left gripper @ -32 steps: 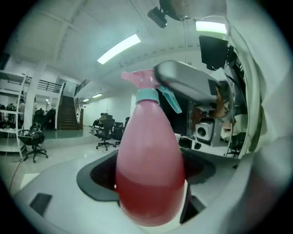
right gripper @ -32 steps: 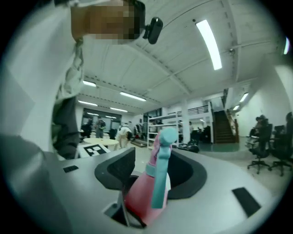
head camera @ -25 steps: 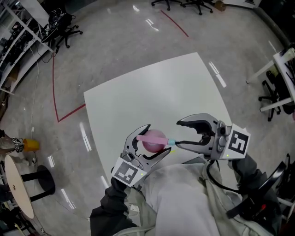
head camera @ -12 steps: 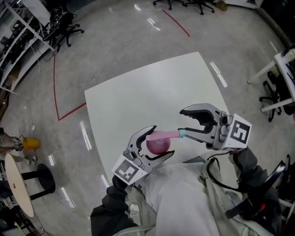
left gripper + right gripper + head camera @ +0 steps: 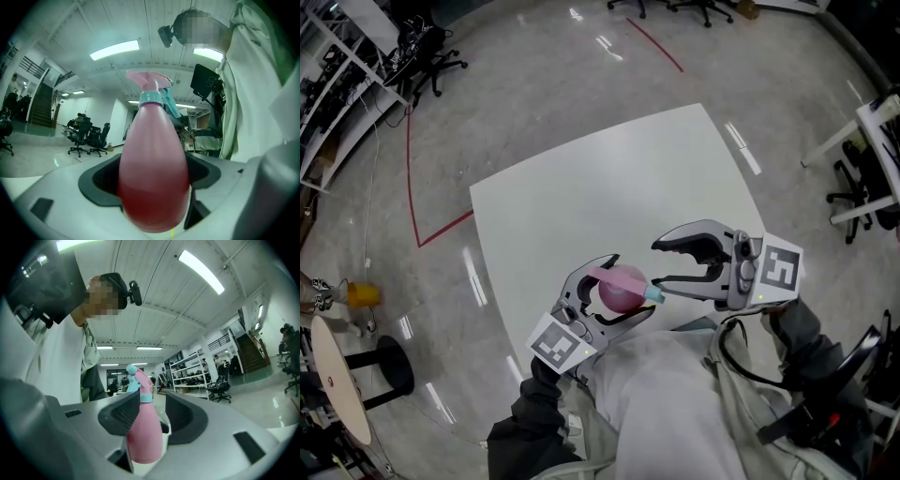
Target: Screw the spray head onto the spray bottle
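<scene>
Now the left gripper's fingers clench the pink bottle at the bench's near edge, red liquid in its lower part. Its head stands between the right gripper's released fingers, which were just closing.

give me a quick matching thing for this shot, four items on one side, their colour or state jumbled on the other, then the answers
Things:
1 spray bottle
2 screw collar
3 table
4 left gripper

Colour or state:
a white
b clamped on the bottle
c pink
d teal

Pairs: 1-c, 2-d, 3-a, 4-b
</scene>
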Demonstrator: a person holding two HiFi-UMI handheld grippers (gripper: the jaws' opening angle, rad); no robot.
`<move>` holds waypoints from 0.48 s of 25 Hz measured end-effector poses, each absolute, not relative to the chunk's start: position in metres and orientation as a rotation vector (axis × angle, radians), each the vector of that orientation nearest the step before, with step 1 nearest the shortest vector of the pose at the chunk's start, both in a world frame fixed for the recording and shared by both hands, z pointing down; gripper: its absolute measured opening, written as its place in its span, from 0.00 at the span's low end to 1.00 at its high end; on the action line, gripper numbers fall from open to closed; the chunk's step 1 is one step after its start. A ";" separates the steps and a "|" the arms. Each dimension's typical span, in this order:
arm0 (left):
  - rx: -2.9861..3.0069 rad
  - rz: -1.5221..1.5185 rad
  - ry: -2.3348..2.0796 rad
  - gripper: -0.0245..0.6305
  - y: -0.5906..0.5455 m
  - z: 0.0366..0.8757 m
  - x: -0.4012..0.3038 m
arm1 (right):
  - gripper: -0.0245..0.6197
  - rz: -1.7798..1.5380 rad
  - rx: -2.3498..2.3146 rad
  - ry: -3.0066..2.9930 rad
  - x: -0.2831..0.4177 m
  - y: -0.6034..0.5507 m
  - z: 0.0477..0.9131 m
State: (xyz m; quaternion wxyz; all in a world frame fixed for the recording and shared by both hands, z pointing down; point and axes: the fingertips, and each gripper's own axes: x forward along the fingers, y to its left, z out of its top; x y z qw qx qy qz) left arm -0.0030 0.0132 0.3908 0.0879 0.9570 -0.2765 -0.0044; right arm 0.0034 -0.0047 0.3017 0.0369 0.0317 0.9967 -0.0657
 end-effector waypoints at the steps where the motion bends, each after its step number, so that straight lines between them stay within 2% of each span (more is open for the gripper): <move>1: 2.863 0.006 -0.814 0.69 0.015 0.392 -0.005 | 0.29 -0.198 0.128 3.083 -0.004 0.004 0.305; 8: 3.010 0.188 -0.620 0.69 0.024 0.399 0.023 | 0.30 -0.206 0.322 3.136 -0.021 0.028 0.315; 12: 2.996 0.144 -0.692 0.69 0.014 0.395 0.027 | 0.27 -0.152 0.264 3.115 -0.025 0.026 0.309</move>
